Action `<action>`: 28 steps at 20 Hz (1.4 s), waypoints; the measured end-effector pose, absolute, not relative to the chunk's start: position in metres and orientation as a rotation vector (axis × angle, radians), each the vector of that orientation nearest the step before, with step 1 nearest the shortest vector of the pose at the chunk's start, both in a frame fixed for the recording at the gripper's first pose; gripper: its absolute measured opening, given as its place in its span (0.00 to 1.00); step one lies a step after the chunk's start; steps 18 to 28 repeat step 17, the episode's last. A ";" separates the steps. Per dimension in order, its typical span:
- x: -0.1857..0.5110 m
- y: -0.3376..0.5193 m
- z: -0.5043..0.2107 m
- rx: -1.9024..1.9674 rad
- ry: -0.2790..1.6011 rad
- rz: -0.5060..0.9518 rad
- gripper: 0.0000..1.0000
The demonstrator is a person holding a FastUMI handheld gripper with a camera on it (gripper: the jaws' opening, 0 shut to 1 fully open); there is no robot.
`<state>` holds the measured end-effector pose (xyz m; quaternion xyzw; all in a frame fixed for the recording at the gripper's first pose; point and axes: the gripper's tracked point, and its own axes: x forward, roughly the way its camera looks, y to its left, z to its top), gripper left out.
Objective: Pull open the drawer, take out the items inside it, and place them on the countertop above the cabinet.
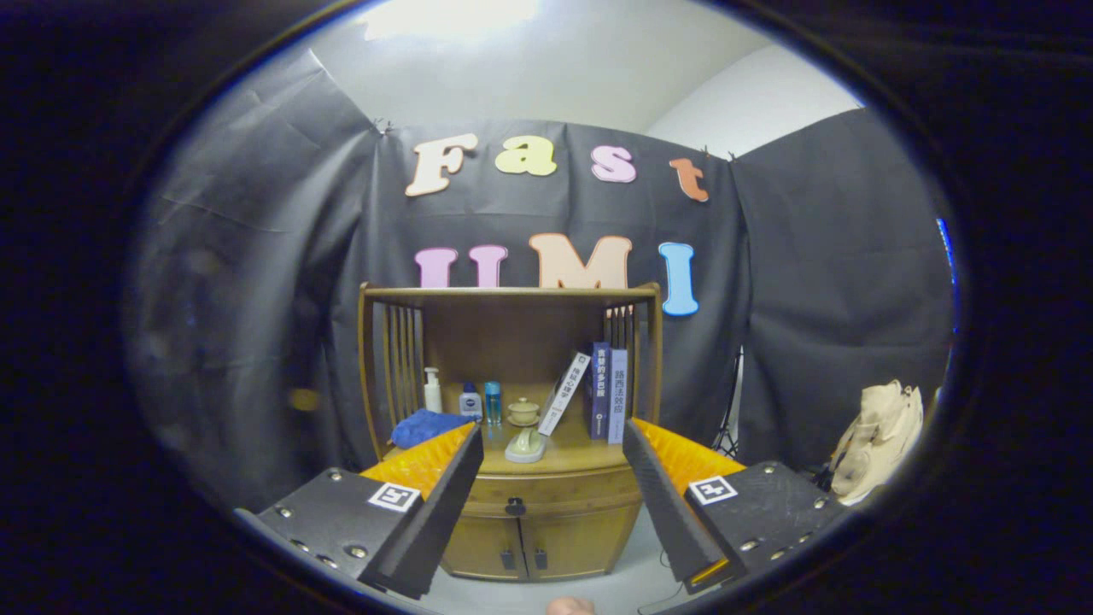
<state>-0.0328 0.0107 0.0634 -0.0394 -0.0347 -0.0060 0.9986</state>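
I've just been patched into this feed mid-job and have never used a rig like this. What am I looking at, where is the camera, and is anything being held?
The camera sits on a hand-held gripper and looks forward along its two fingers, the wedge shapes low in the picture. They stand wide apart and hold nothing.

Beyond them, framed between the fingers, is a small wooden cabinet against the black cloth wall. Its drawer looks closed, with a dark knob at the middle and two doors below.

On the countertop lie a blue cloth, a white pump bottle, two small bottles, a lidded cup, a pale object in front of it, and some books, one leaning.

A beige bag sits off to the right.
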 end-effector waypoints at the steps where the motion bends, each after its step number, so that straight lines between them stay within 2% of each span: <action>1: -0.040 0.008 0.062 -0.073 -0.072 -0.017 0.99; 8: -0.060 -0.011 0.026 -0.062 -0.049 -0.056 0.99; 28: -0.057 0.000 0.023 -0.062 -0.055 -0.038 0.99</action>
